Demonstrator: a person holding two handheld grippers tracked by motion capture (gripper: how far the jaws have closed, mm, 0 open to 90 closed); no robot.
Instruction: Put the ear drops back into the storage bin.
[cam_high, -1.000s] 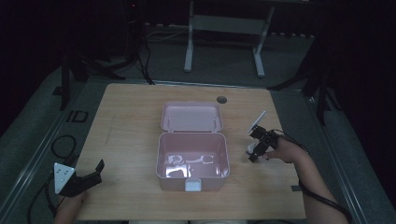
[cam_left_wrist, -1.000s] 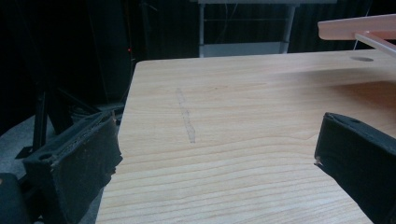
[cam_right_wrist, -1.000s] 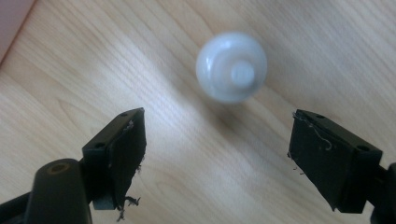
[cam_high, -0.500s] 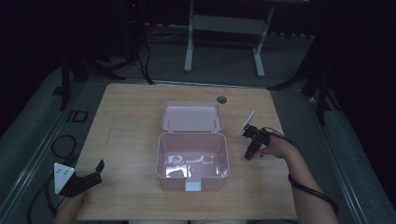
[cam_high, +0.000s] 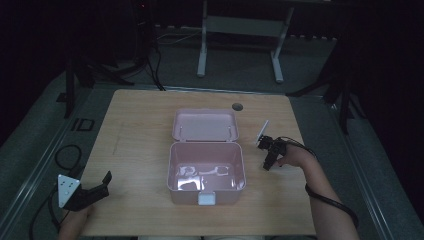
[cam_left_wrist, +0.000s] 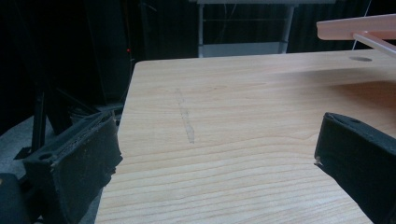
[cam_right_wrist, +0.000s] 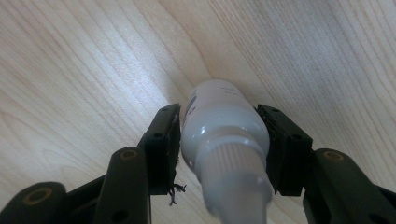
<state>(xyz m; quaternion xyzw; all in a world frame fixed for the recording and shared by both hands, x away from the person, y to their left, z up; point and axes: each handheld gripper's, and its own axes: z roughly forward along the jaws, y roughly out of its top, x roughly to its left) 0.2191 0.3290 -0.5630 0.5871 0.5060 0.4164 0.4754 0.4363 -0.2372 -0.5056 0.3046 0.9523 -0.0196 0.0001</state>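
A pink box (cam_high: 206, 172) stands open at the table's middle, its lid (cam_high: 205, 125) laid back away from me; pale glossy shapes lie on its floor. My right gripper (cam_high: 267, 162) is just right of the box, pointing down at the wood. It is shut on a small white bottle (cam_right_wrist: 224, 130), one jaw on each side of the body and the ribbed cap toward the camera. My left gripper (cam_high: 100, 186) rests at the table's near left corner. It stands open with its jaws far apart over bare wood (cam_left_wrist: 215, 154). The lid's edge (cam_left_wrist: 355, 25) shows at the upper right.
The wooden table (cam_high: 140, 140) has a dark round hole (cam_high: 237, 106) behind the box. A metal stand (cam_high: 240, 30) and cables are on the dark floor beyond. The table's left edge (cam_left_wrist: 128, 98) runs close by the left gripper.
My right hand has drifted a little left, toward the box, with the bottle still held. The left gripper has stayed put.
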